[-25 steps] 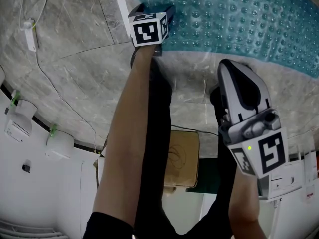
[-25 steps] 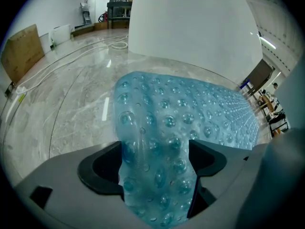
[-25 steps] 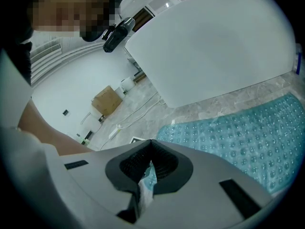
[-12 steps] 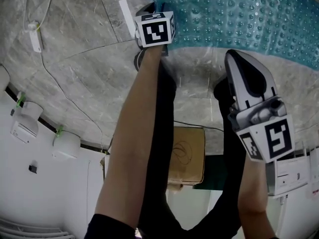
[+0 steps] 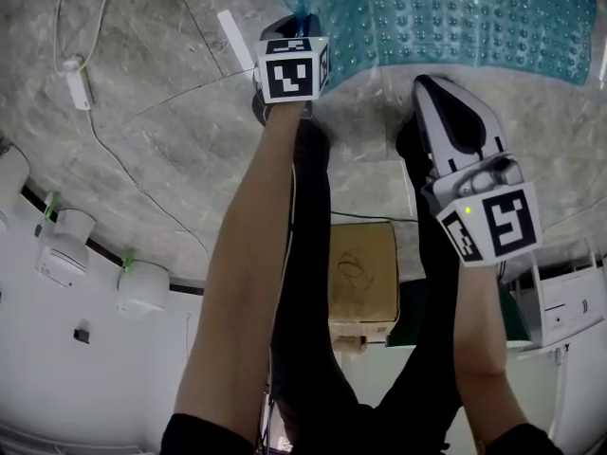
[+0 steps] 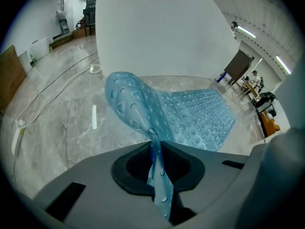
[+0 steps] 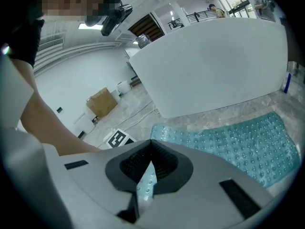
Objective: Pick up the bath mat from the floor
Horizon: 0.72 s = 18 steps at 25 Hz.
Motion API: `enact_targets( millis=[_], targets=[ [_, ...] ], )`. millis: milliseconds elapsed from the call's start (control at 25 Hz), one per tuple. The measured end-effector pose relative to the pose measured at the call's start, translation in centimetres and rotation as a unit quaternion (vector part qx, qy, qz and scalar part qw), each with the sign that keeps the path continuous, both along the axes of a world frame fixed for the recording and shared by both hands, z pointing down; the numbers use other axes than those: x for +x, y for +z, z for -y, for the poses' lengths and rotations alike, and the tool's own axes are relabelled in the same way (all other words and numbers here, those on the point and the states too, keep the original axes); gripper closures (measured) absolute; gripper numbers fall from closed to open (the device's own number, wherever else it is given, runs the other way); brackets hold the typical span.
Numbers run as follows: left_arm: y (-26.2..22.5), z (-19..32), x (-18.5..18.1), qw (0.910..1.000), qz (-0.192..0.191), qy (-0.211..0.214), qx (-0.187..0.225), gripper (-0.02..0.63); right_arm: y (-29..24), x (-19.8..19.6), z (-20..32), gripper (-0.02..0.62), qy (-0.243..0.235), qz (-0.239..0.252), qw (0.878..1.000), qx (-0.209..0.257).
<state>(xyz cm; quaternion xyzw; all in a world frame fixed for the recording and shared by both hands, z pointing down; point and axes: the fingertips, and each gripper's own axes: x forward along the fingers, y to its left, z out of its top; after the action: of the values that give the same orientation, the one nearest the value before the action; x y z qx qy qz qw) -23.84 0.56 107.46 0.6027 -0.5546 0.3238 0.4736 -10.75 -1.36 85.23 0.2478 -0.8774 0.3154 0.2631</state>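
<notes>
The bath mat (image 5: 455,17) lies mostly on the stone floor (image 5: 142,121) at the top of the head view, with its near edge raised off the ground at two places. It is judged to be soft and light — a thin, see-through teal sheet studded with bumps, which folds and droops where it is lifted instead of staying flat. It is likely to be slick, so it is best held by the near edge at two points set well apart. That way the sheet hangs evenly and is not dragged from one corner.

The jaws of the left gripper (image 6: 159,175) have just been closed further and are now pinched on a fold of the edge, which stands up between them. The right gripper (image 7: 144,178) is likewise clamped on a strip of the mat, though only a small pale tab shows there and how deep the hold goes is hard to tell.

In the head view the spacing of the two tools along the edge is shown, along with a cardboard box (image 5: 365,278) by the person's legs, but the jaws are hidden beneath the tools' own bodies. Only in the gripper views is the grip itself shown — and in the left one the curl of the lifted corner is seen against a white panel (image 6: 157,37).
</notes>
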Motion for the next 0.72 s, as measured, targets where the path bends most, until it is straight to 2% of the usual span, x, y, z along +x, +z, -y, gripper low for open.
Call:
enact_targets(
  millis=[160, 320, 720],
  targets=[
    [-5.0, 0.0, 3.5, 0.9989, -0.033, 0.032, 0.007, 0.559, -5.5, 1.2, 0.8, 0.583, 0.019, 0.007, 1.000, 0.002],
    [-10.2, 0.0, 6.6, 0.9956, -0.038, 0.085, -0.002, 0.561, -11.1, 3.8, 1.9, 0.583, 0.038, 0.007, 0.999, 0.012],
    [-25.6, 3.5, 14.7, 0.9896, -0.060, 0.129, 0.024, 0.565, -25.5, 11.7, 4.3, 0.583, 0.088, 0.005, 0.995, 0.053]
  ],
)
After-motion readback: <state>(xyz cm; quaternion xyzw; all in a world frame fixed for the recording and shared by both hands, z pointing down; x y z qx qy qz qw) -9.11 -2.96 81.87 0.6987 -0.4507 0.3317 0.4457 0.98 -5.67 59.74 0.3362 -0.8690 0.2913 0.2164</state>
